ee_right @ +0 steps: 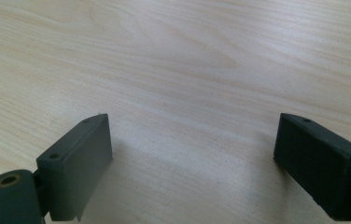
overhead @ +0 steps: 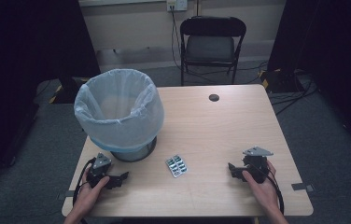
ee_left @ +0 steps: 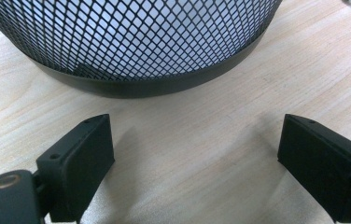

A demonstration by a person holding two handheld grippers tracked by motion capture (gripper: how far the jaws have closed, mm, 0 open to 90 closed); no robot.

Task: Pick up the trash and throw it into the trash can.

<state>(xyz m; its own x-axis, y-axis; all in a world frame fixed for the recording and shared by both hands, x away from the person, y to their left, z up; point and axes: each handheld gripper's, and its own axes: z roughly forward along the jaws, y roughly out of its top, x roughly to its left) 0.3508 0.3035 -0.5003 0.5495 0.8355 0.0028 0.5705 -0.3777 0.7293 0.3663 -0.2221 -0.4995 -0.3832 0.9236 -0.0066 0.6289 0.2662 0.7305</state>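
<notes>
Grippers at rest on table (overhead: 220, 126), start position, nothing grasped. Left gripper (overhead: 117, 178) jaws wide, empty; mesh bin (overhead: 117, 116) just ahead. Right gripper (overhead: 235, 171) jaws wide, empty. Blister pack (overhead: 176, 165), probably pills, between both. Next likely: close on pack, drop in bin.

table (overhead: 220, 126): pale wood grain, with a dark round spot near the far edge. bin (ee_left: 131, 42): black diamond mesh, black base band, translucent white liner (overhead: 117, 105). blister pack (overhead: 176, 166): silver with green pills. both grippers' jaws black. chair (overhead: 211, 42): black.
</notes>
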